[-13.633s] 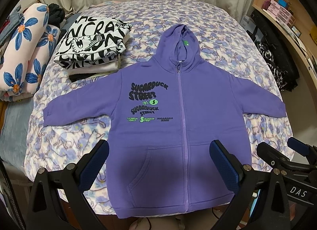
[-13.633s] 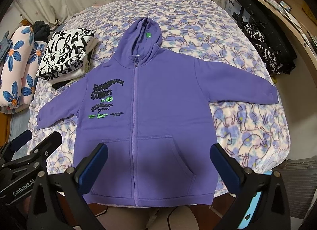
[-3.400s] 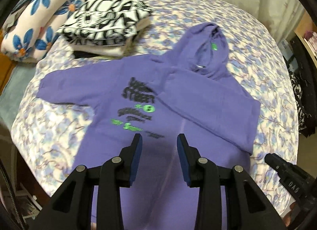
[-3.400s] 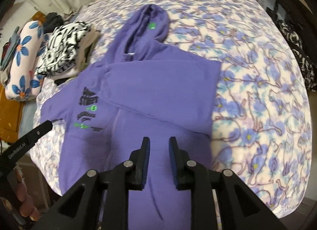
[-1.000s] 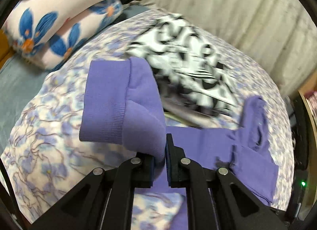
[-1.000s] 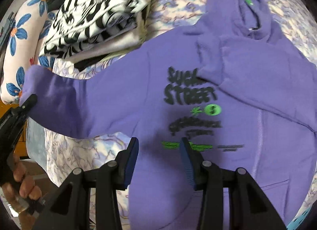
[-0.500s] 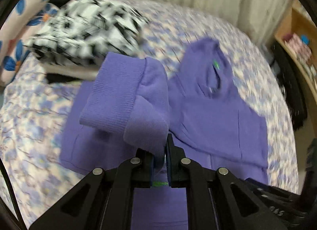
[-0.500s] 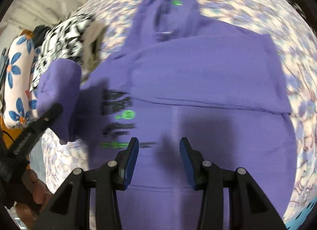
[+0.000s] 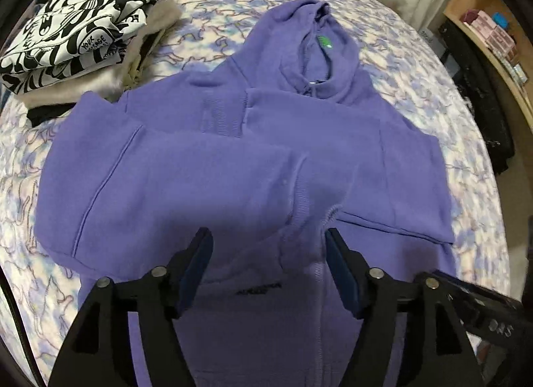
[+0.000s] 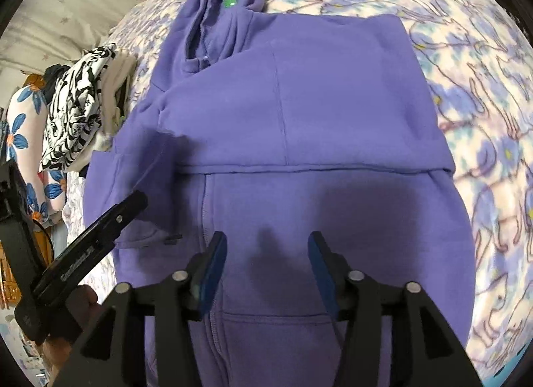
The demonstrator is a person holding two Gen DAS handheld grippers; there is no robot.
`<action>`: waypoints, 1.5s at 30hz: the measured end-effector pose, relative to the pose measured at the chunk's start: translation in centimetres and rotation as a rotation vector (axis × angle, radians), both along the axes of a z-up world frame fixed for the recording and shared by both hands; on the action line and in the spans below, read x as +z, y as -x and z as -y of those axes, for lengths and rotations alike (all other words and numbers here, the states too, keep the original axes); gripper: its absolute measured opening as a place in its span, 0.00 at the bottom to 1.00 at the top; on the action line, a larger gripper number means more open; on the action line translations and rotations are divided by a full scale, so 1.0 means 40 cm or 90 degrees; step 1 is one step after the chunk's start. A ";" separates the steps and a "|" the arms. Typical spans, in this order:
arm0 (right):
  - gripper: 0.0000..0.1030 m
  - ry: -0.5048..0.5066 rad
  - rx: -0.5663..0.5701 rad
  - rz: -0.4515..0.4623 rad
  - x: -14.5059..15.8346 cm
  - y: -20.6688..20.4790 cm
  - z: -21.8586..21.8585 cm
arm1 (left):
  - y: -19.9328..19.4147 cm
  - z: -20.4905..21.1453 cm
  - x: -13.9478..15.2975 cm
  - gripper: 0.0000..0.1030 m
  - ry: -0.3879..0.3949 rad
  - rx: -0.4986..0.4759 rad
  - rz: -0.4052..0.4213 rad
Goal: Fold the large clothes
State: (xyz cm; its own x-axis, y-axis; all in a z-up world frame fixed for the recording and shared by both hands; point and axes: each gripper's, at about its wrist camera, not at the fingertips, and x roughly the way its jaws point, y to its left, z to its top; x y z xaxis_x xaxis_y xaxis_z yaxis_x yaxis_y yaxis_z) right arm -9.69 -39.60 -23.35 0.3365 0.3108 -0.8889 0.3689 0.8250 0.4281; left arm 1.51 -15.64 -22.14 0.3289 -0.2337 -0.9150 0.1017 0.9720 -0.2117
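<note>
A purple zip hoodie (image 9: 299, 140) lies face up on the bed, hood (image 9: 316, 40) at the far end. Both sleeves are folded across the chest, the left sleeve (image 9: 160, 187) on top of the right sleeve (image 9: 383, 160). My left gripper (image 9: 269, 267) is open and empty, hovering just above the left sleeve's cuff. In the right wrist view the hoodie (image 10: 299, 120) fills the middle, and my right gripper (image 10: 266, 263) is open and empty above the lower front near the zip. The left gripper's body (image 10: 93, 247) shows at the left.
A stack of folded clothes with a black-and-white printed top (image 9: 83, 30) sits at the hoodie's far left. Flowered pillows (image 10: 23, 133) lie beyond it. The bed has a purple patterned blanket (image 9: 433, 93). Shelves and dark clothing (image 9: 483, 87) stand off the bed's right side.
My left gripper carried the left sleeve across the chest, laid it down and opened. My right gripper has opened wider and stays over the lower front.
</note>
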 end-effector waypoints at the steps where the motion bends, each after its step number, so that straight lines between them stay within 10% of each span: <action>1: 0.55 -0.002 0.005 0.004 0.004 -0.004 -0.002 | 0.000 -0.005 0.013 0.67 0.008 -0.001 -0.002; 11: 0.58 -0.038 0.036 0.028 0.004 -0.076 -0.070 | 0.051 -0.141 0.125 0.69 0.008 0.025 0.025; 23: 0.56 -0.066 0.047 0.015 -0.123 -0.186 -0.160 | -0.009 -0.393 0.058 0.69 -0.062 0.153 0.018; 26: 0.12 -0.033 0.101 0.028 -0.097 -0.202 -0.197 | -0.018 -0.424 0.051 0.69 -0.067 0.172 0.018; 37: 0.08 0.040 0.048 0.229 0.173 -0.203 -0.058 | -0.053 -0.390 0.082 0.69 -0.068 0.163 0.063; 45: 0.15 0.078 -0.025 0.071 -0.011 -0.233 0.097 | -0.121 -0.318 0.010 0.69 -0.070 0.121 0.042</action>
